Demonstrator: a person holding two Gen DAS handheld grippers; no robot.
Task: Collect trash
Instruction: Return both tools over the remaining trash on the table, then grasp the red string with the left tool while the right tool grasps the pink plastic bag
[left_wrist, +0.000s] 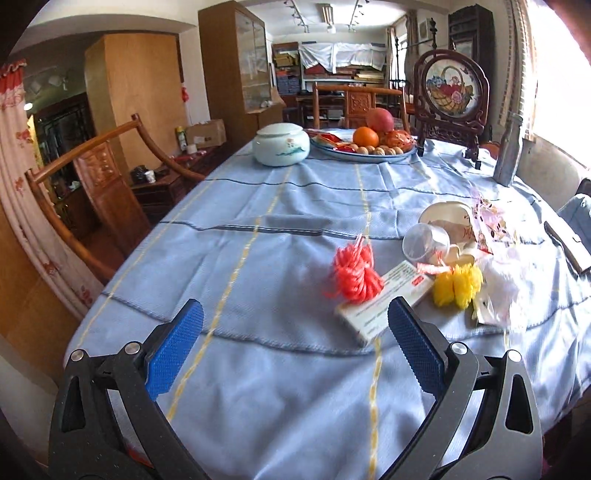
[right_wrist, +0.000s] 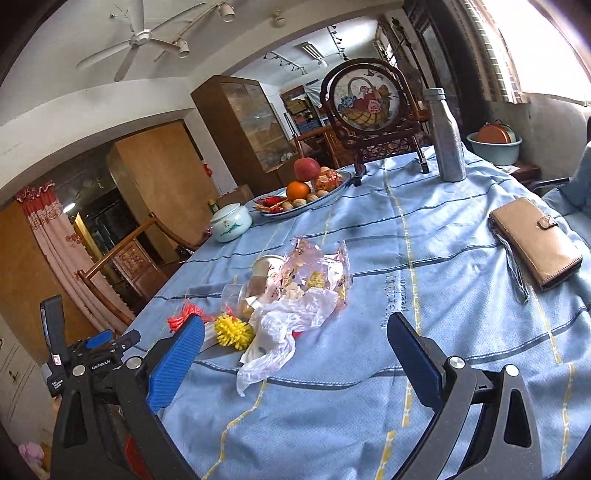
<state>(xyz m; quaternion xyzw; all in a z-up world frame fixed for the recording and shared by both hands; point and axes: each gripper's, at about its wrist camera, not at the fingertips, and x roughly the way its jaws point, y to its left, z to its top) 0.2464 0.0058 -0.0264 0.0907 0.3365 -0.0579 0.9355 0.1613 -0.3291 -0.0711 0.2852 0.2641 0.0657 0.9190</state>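
One red pom-pom (left_wrist: 355, 275), one yellow pom-pom (left_wrist: 458, 284), one wallet (right_wrist: 535, 243)

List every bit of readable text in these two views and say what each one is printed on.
"GenRobot.AI": on the left gripper's black body, seen from the right wrist view.
"freedom": woven into the blue tablecloth; the line above it is unclear.
White carton: printed lines and red label, too blurred.
Paper cup: red marking, illegible.
Small white sticker on the left gripper: too small.
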